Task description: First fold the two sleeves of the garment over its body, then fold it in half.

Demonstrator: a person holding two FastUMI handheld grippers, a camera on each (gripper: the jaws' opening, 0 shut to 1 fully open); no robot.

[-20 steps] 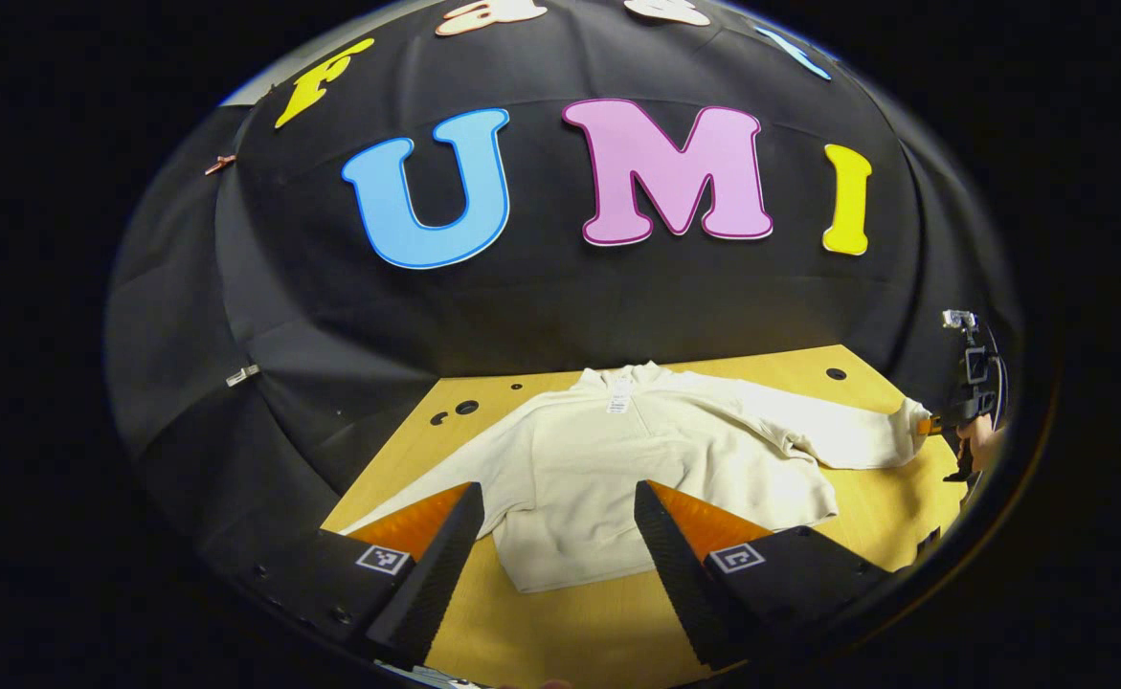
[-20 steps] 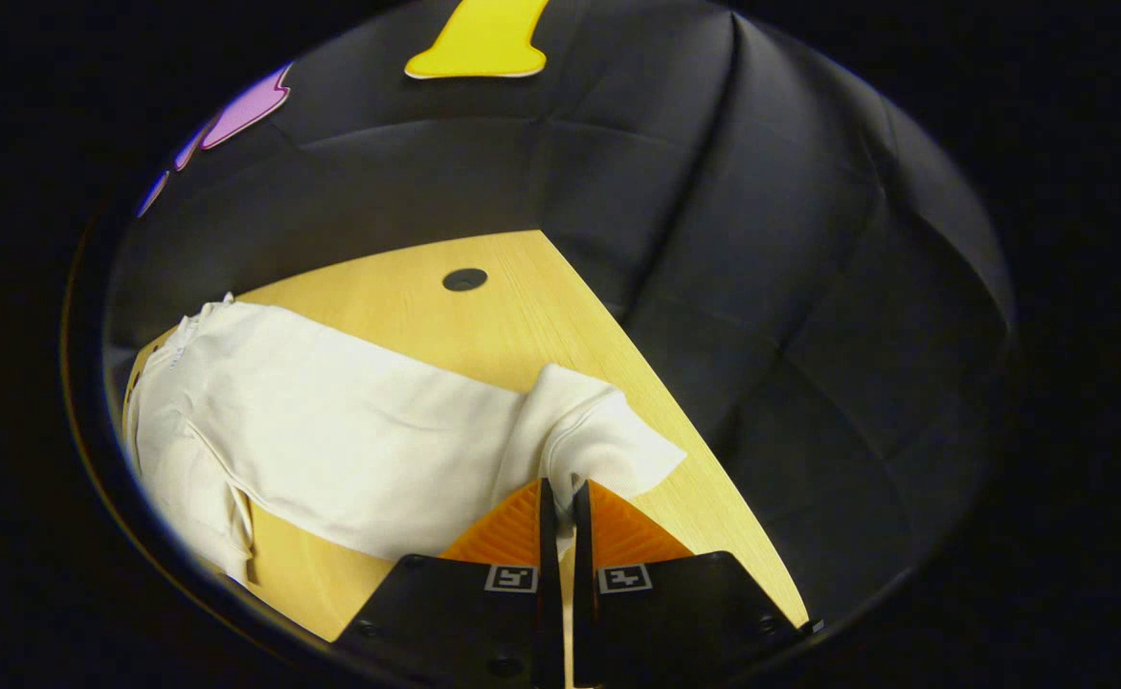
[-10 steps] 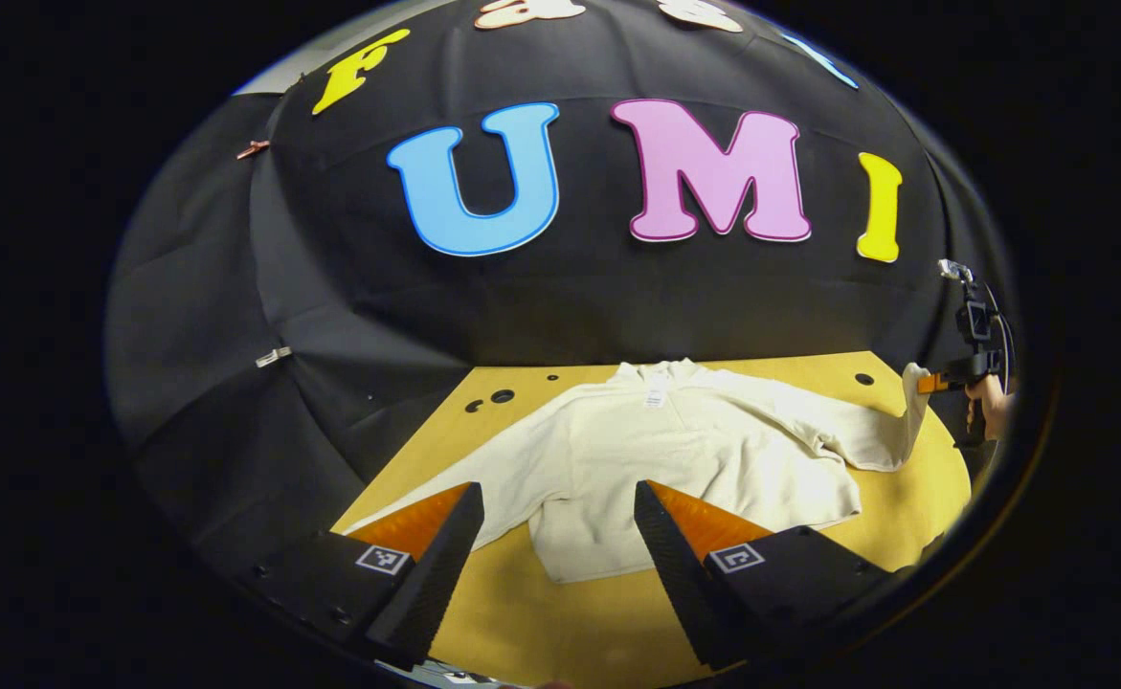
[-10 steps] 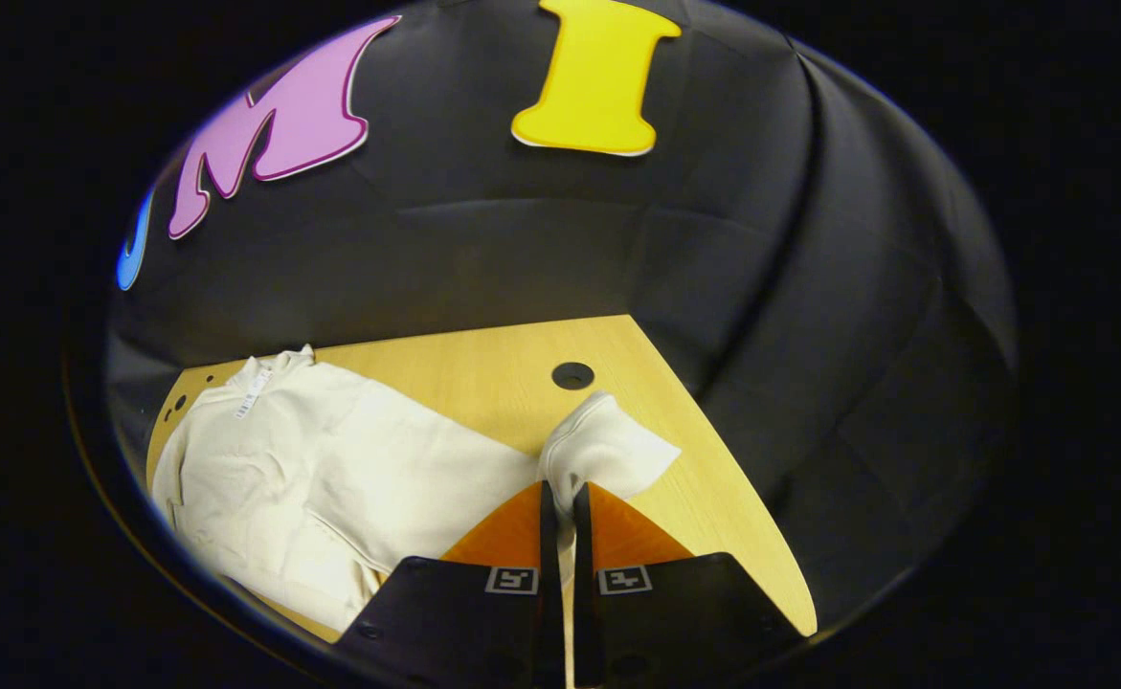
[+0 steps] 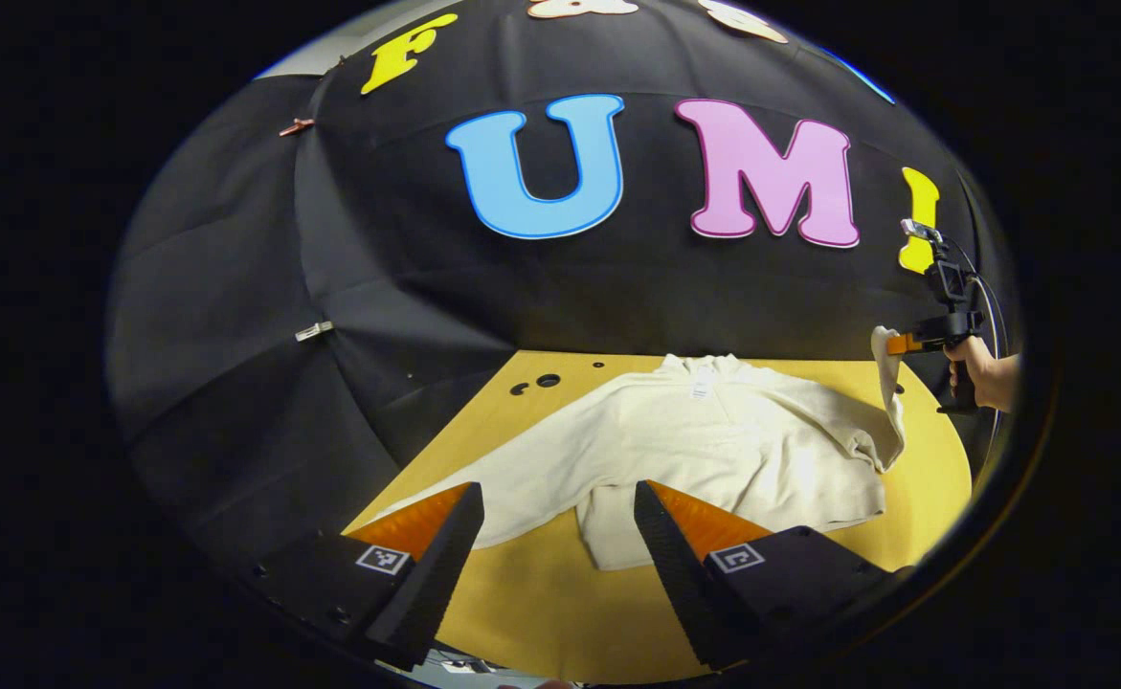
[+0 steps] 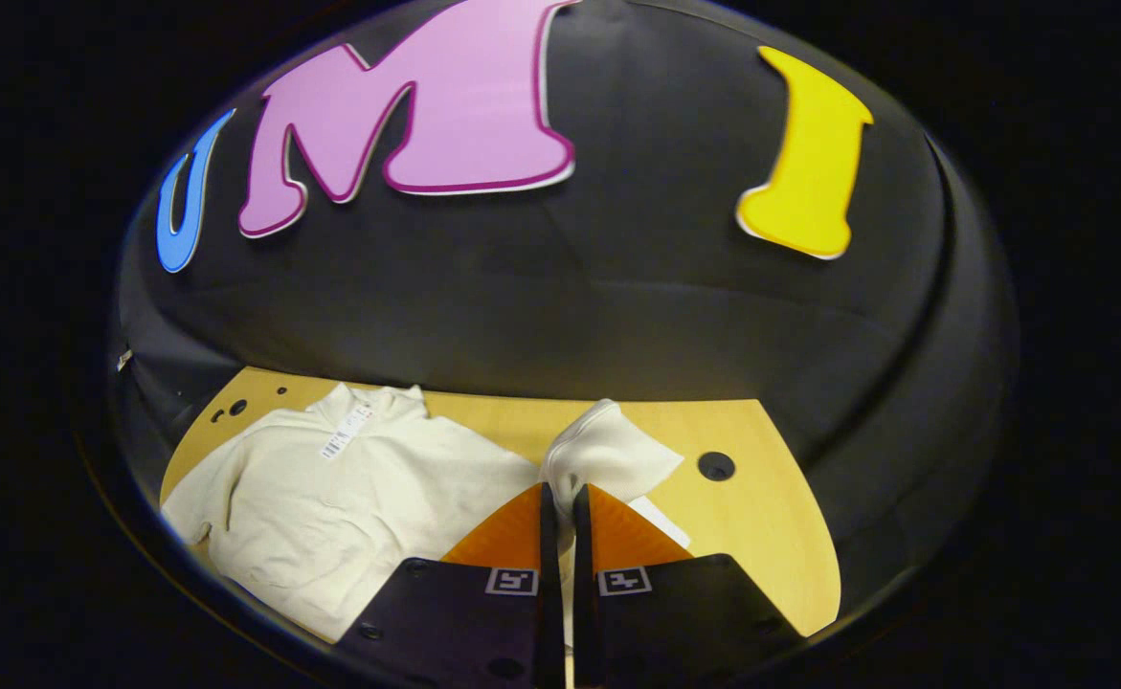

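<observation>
On the wooden table (image 5: 541, 612) in front of us lies a cream sweatshirt (image 5: 713, 450), spread flat with its collar toward the black cloth wall. Our left gripper (image 5: 557, 522) hangs just above the near edge of the table with its fingers spread wide, grasping nothing. The sweatshirt's left sleeve (image 5: 512, 478) lies stretched out flat toward it, untouched.

Our right gripper (image 6: 557, 502) is clenched on the cuff (image 6: 608, 455) of the right sleeve, both fingers pressing the cloth between them. In the left gripper view we see that gripper at the far right, held by a hand (image 5: 976, 368), with the cuff raised off the table and the sleeve (image 5: 890, 407) hanging down from it to the shoulder.

We judge this to be the first sleeve fold, begun but not laid down. Several things could go wrong. The pinch takes only the cuff's edge, so the cloth could slip out as we carry it across. Lifting too high could drag the shoulder and shift the whole body. A slack sleeve could also land twisted or bunched.
</observation>
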